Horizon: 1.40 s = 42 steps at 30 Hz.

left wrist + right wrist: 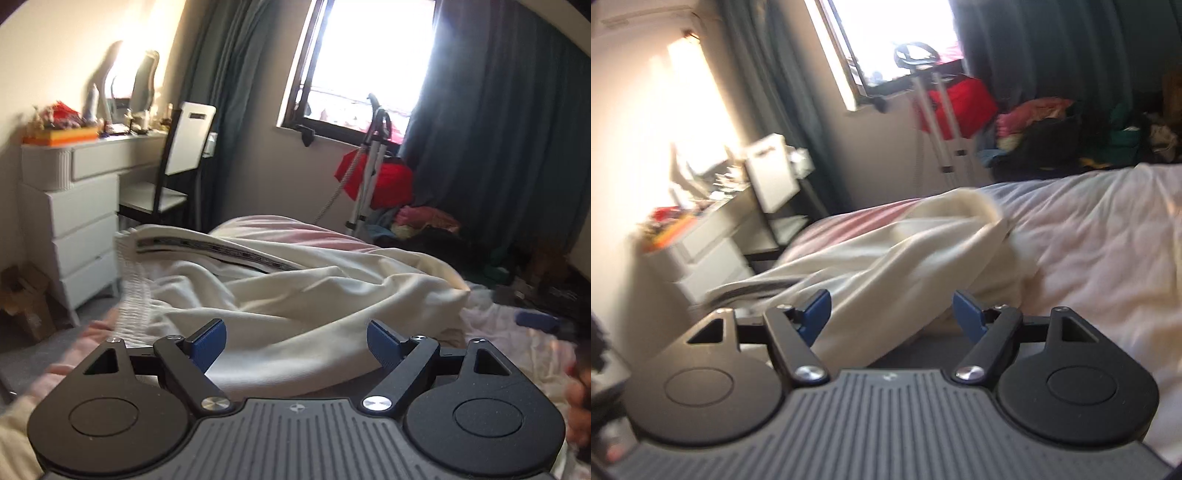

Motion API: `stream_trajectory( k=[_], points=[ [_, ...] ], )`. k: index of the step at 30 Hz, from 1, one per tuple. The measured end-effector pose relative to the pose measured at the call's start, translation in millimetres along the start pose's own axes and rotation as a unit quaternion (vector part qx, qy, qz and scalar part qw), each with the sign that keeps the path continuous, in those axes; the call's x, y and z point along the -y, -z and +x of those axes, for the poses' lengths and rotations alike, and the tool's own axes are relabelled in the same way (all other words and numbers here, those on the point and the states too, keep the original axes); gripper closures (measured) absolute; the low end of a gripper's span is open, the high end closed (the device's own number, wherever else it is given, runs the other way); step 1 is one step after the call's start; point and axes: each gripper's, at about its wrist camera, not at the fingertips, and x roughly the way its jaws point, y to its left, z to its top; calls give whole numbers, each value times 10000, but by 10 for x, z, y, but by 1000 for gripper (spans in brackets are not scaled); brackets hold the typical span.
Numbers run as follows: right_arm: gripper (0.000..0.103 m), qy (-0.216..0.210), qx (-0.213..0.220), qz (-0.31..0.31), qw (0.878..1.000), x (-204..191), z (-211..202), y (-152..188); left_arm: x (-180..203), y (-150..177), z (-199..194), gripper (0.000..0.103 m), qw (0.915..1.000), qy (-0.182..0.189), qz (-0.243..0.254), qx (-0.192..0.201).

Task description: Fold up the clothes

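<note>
A cream garment [295,291] with a ribbed waistband [131,295] and a dark patterned side stripe lies crumpled on the bed. It also shows in the right wrist view [886,254], bunched in a long heap. My left gripper [296,345] is open, its blue pads apart just over the near edge of the cloth. My right gripper [891,315] is open too, with the cloth lying between and below its pads. Neither holds anything.
The bed has a pale pink sheet [1089,251]. A white dresser [70,221] with clutter and a chair [173,173] stand at left. A garment steamer [365,177], a red item and a clothes pile [424,221] sit under the window by dark curtains.
</note>
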Motion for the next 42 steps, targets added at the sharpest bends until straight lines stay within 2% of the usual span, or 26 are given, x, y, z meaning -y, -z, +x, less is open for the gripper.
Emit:
stream_trajectory(
  k=[1,2,5,10,15,18,19,21,23,24,29,32,33,38,42],
  points=[
    [27,115,-69,56,9999,59,239,-127,-45,37,103,18,9998,143,-119,25],
    [27,205,-151,86,9996,113,461,-256,-88,76,231,17,9999,133,-83,-18],
    [27,526,-316,-38,9981,170,1152,-635,-231,189,624,17,9998,10,54,-185],
    [29,1052,-442,-587,9917,225,2180,-1103,-540,315,1115,17,9994,-173,-124,-272],
    [30,1519,-1007,-1539,9711,169,2955,-1148,-587,450,1318,14,9996,-271,41,-72],
    [30,1510,-1379,-1727,9635,217,3185,-1106,-609,490,1367,11,9997,-236,86,-33],
    [33,1482,-1468,-1662,9638,246,3204,-1093,-615,493,1386,10,9997,-217,107,-42],
    [70,1466,-1600,-1517,9643,299,3216,-1072,-631,498,1394,10,9998,-180,88,-44],
    [83,1544,-1502,-1432,9660,271,3106,-1072,-647,500,1380,10,9999,-124,51,-32],
    [85,1601,-1385,-1446,9666,229,3011,-1075,-654,501,1368,10,9999,-95,34,-30],
    [89,1740,-638,-1170,9757,110,2236,-1209,-647,462,1242,11,10000,-60,14,-78],
    [91,1830,-226,-977,9780,118,1650,-1254,-506,446,1096,12,9990,-199,409,15],
    [92,1859,-88,-912,9783,121,1454,-1269,-465,443,1008,12,9985,-143,517,101],
    [93,1998,599,-585,9763,134,477,-1343,-313,418,591,12,9963,77,748,427],
    [94,2164,1206,34,9688,397,-356,-1166,-265,397,364,12,9960,257,706,485]
  ],
)
